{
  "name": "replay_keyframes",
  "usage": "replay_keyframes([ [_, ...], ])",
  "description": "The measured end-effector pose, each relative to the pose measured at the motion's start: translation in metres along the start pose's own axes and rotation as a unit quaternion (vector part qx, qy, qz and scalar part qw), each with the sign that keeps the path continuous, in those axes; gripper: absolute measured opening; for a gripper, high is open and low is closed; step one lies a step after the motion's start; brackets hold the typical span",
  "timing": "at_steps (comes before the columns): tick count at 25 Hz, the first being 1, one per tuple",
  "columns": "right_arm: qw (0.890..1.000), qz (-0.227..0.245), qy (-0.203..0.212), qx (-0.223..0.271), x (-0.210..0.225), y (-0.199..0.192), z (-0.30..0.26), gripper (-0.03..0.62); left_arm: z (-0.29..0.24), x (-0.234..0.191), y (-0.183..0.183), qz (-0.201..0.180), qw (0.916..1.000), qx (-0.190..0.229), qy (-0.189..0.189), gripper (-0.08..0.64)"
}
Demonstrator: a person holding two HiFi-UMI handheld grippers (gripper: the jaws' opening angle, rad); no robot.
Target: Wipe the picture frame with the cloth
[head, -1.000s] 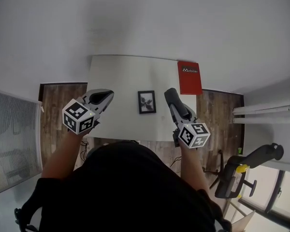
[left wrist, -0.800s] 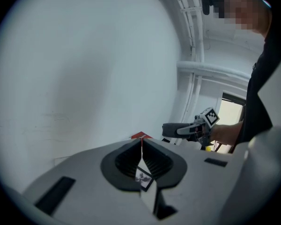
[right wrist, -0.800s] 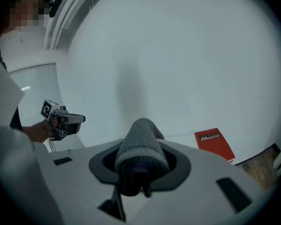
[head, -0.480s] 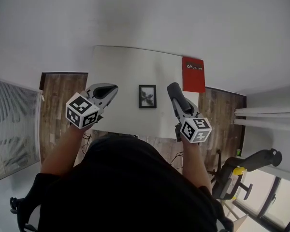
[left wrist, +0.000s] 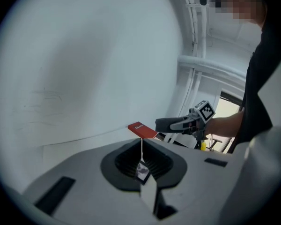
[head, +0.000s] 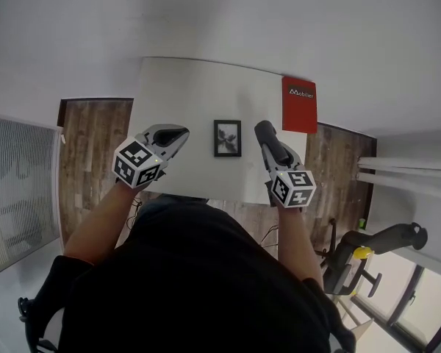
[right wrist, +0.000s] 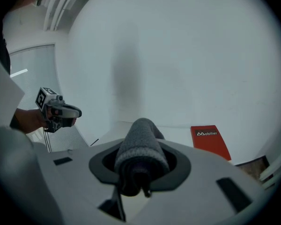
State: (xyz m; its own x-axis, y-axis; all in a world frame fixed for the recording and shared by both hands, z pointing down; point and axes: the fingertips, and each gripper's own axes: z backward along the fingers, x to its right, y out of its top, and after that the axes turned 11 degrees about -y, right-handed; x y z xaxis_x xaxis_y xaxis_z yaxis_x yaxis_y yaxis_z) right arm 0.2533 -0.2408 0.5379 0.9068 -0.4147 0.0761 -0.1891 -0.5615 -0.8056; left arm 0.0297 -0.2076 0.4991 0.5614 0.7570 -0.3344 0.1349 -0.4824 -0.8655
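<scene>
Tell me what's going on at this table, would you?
A person stands over a white table with a gripper in each hand. The right gripper is clamped on a rolled grey cloth; the left gripper is shut and empty. They flank a small black picture frame, neither touching it. A red booklet lies at the far corner.

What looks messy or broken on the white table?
Nothing is spilled or broken. The picture frame sits straight on the table. Only the red booklet looks slightly odd: it seems to poke over the far right edge.
</scene>
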Motion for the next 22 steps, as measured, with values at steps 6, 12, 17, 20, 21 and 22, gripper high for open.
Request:
replay_keyframes([
  [6,0.999,0.032,-0.005,-0.035,-0.009,-0.025,-0.032,0.114,-0.033,-0.019,-0.032,0.009,0.9991,-0.035,-0.021,0.020],
  [12,0.995,0.083,-0.003,-0.059,-0.022,-0.041,-0.063,0.114,-0.066,-0.024,-0.073,0.006,0.9961,-0.080,-0.037,0.065],
  [17,0.988,0.138,0.001,-0.073,-0.035,-0.049,-0.089,0.114,-0.088,-0.026,-0.104,0.000,0.9920,-0.116,-0.050,0.107],
  [20,0.980,0.180,0.006,-0.082,-0.043,-0.057,-0.105,0.114,-0.097,-0.027,-0.120,0.004,0.9898,-0.130,-0.059,0.121],
  [21,0.978,0.190,0.009,-0.085,-0.045,-0.059,-0.110,0.114,-0.100,-0.028,-0.125,0.007,0.9892,-0.133,-0.061,0.123],
  [22,0.976,0.199,0.011,-0.089,-0.047,-0.062,-0.115,0.114,-0.103,-0.029,-0.129,0.010,0.9887,-0.136,-0.063,0.123],
])
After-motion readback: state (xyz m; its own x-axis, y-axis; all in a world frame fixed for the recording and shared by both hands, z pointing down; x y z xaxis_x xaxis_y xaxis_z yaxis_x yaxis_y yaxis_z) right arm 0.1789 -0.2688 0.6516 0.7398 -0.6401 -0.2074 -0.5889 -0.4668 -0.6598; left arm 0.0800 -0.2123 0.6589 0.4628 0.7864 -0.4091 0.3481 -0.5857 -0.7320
